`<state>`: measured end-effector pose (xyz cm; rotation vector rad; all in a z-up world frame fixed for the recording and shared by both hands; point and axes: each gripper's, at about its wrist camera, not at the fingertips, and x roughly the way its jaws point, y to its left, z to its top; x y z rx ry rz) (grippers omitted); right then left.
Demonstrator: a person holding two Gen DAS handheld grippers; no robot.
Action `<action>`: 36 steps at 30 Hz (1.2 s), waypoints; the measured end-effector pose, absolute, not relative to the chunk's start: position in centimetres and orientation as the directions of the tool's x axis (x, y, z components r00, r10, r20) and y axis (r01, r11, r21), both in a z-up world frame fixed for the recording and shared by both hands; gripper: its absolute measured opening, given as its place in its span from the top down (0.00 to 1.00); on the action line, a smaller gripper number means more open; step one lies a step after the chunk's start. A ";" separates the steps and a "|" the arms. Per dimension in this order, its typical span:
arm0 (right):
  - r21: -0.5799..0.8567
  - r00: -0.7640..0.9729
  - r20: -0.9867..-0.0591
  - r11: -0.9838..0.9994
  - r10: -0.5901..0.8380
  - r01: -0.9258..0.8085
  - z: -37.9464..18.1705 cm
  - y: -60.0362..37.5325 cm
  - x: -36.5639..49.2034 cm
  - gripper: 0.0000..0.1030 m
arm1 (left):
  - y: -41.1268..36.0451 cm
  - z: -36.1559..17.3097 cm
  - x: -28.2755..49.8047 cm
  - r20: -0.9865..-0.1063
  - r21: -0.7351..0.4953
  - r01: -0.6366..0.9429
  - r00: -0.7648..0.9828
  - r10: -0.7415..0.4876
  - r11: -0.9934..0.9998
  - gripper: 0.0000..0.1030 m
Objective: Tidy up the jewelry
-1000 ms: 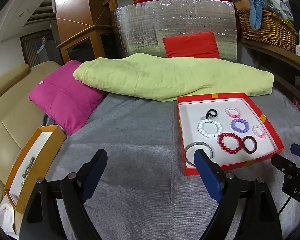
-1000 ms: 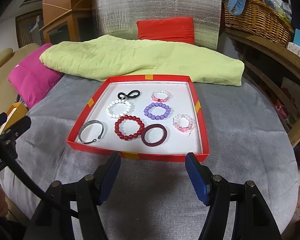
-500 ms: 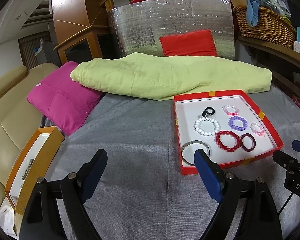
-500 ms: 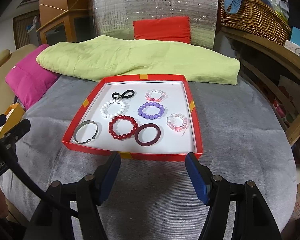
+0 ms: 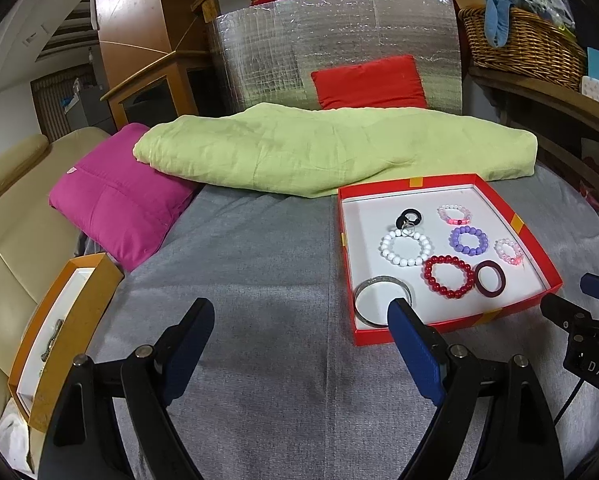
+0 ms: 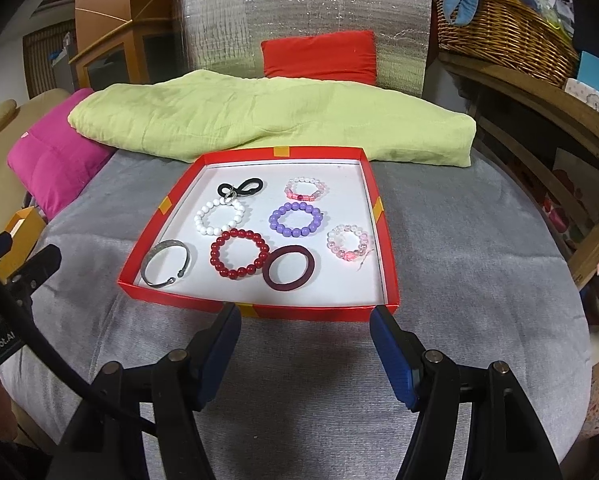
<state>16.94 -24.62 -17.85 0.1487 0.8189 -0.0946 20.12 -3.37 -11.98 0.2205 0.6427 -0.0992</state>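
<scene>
A red tray (image 6: 384, 236) with a white floor lies on the grey cloth and holds several bracelets: a silver cuff (image 6: 166, 263), red beads (image 6: 239, 254), a dark maroon bangle (image 6: 290, 268), white beads (image 6: 220, 217), purple beads (image 6: 296, 220), two pink bead rings and a black clasp (image 6: 241, 189). The tray also shows at the right of the left wrist view (image 5: 537, 254). My right gripper (image 6: 305, 320) is open and empty just before the tray's near rim. My left gripper (image 5: 301, 316) is open and empty over bare cloth, left of the tray.
An orange box (image 5: 83, 312) with a white lining and a small metal piece lies at the left edge by the beige sofa. A magenta cushion (image 5: 115, 204), a green folded blanket (image 5: 319, 148) and a red cushion lie behind. A wicker basket (image 6: 503, 28) stands on the right shelf.
Both views have risen and drawn back slightly, so the tray sits a little lower and farther. Both grippers stay open. Nothing in the tray has moved.
</scene>
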 end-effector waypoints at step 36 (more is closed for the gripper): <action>0.090 0.679 -0.734 0.985 -0.035 0.149 -18.0 -25.6 17.0 0.31 | -4.3 -12.2 20.1 -0.614 0.178 0.188 0.788 -0.041 0.966 0.14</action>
